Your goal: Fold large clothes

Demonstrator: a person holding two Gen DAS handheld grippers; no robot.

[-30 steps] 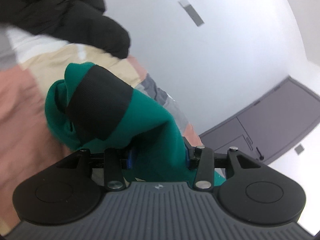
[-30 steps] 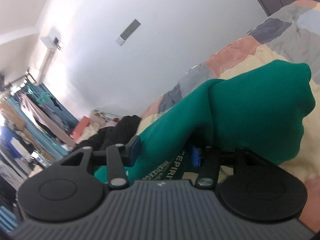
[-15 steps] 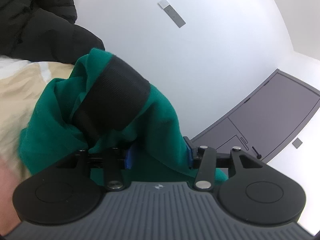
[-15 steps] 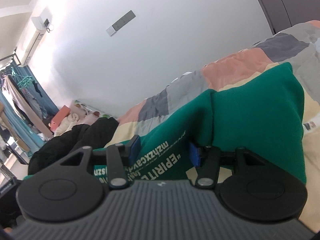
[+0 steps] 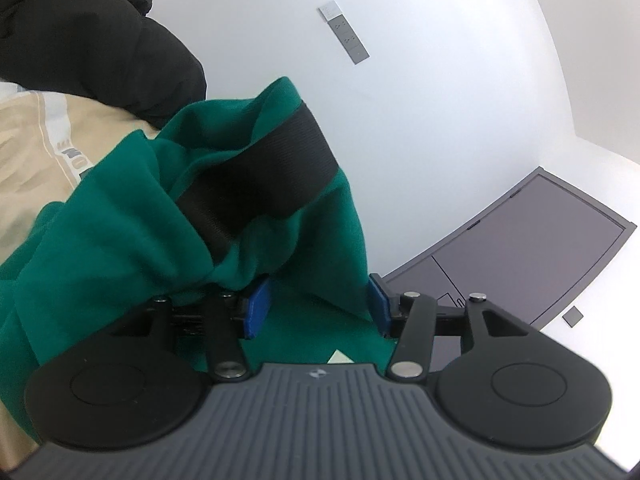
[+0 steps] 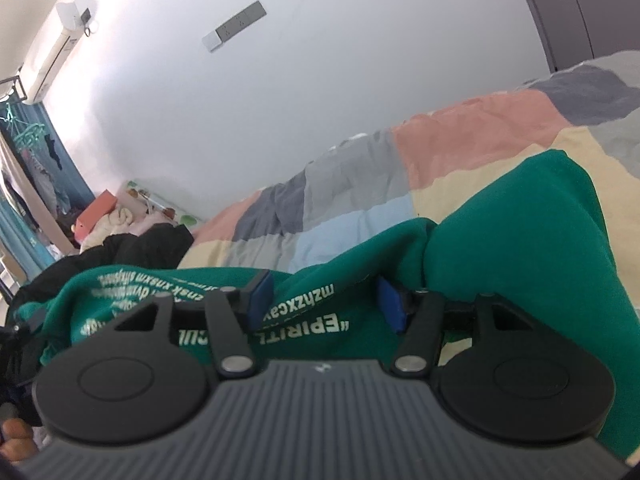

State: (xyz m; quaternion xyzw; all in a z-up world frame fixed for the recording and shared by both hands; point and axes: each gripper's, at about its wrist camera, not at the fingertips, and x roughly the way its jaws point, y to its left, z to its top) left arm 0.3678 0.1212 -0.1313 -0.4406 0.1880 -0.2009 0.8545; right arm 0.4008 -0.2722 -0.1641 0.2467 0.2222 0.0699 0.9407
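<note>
A green sweatshirt (image 5: 120, 240) with a black ribbed band (image 5: 272, 184) bulges up in front of my left gripper (image 5: 316, 306). Its cloth fills the gap between the blue pads, and the jaws are opening. In the right wrist view the same sweatshirt (image 6: 520, 248) lies over the patchwork bed quilt (image 6: 460, 136). The part with pale printed lettering (image 6: 304, 320) runs between the pads of my right gripper (image 6: 325, 300), whose jaws are opening slightly. A green fold hangs over that gripper's right side.
A black padded jacket (image 5: 80, 40) lies on the bed behind the sweatshirt, also visible as the dark heap (image 6: 152, 244). A beige garment (image 5: 32, 140) lies to the left. A grey wardrobe door (image 5: 540, 240) and white wall stand beyond. Someone's fingers (image 6: 16, 440) show at the lower left.
Both grippers have swept across and sunk toward the bed with the sweatshirt. The black band has slumped from upright to a slant. The pads of both grippers stand a little wider apart.
</note>
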